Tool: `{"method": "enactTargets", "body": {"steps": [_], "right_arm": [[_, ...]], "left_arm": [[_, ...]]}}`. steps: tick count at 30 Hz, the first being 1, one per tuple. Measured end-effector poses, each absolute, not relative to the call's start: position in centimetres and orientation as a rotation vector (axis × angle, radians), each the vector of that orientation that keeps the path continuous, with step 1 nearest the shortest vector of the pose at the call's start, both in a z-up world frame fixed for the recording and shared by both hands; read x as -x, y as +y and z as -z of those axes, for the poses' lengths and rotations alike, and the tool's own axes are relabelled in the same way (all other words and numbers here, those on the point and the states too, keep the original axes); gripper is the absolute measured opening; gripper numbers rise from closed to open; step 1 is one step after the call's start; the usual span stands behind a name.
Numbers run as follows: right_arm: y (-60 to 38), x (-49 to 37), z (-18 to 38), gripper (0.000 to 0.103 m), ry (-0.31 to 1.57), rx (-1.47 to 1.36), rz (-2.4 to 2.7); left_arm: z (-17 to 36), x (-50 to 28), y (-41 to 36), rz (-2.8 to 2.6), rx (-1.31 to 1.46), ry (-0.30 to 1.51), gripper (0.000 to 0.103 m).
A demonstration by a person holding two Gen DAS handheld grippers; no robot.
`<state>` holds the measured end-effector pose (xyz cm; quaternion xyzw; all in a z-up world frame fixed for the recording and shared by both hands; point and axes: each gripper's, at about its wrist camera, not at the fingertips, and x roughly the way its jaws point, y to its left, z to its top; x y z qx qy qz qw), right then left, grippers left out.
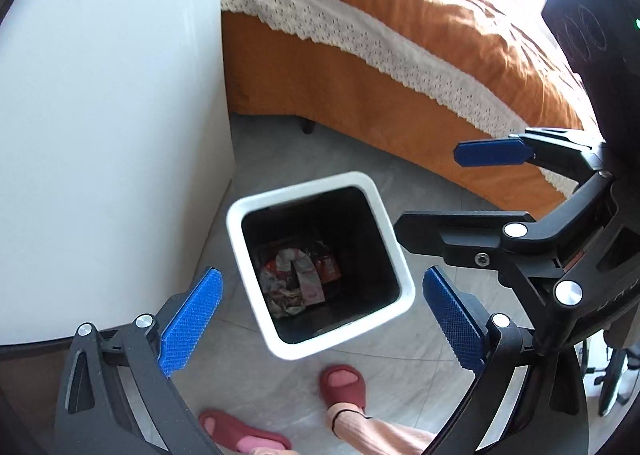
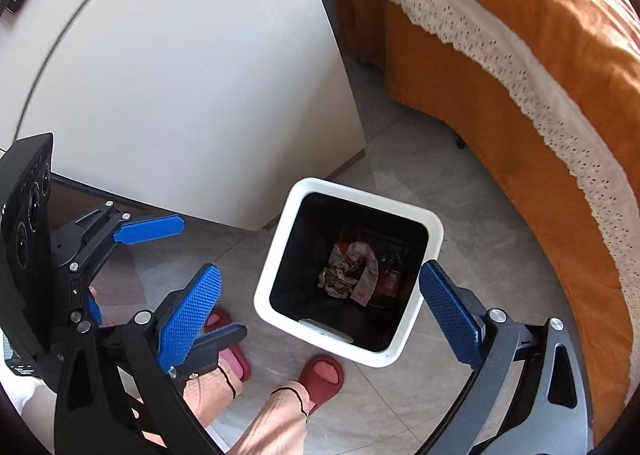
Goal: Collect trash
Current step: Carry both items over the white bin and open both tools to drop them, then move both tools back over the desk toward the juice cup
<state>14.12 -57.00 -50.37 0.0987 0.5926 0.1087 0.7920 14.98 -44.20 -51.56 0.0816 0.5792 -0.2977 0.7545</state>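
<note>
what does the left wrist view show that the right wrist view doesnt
Only the left wrist view: a dark bed leg clearly under the orange bed skirt, and the open right gripper crossing in from the right.

Only the right wrist view: a pale round disc on the bin's inner wall, and the open left gripper at the left.

Both: the white-rimmed bin standing on the grey tiles with crumpled trash at its bottom, the white cabinet, the orange bed with lace trim, and red slippers.
</note>
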Motion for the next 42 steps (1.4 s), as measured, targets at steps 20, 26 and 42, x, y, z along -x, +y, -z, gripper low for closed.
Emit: {"method": "enactTargets", "body": {"steps": [20, 26, 42], "right_arm": [[-54.5, -11.1, 30.4, 0.099, 1.072, -0.199, -0.228], [-53.3, -10.0, 24.9, 0.099, 0.988, -0.178, -0.26], [-46.5, -10.1, 15.4, 0.099, 0.785, -0.086, -0.477]], "left_arm": [[31.4, -12.8, -40.5, 0.559, -0.15, 1.039, 0.098], [26.7, -12.0, -37.6, 0.49, -0.115, 0.982, 0.098], [16.4, -9.6, -29.5, 0.208, -0.083, 0.8, 0.098]]}}
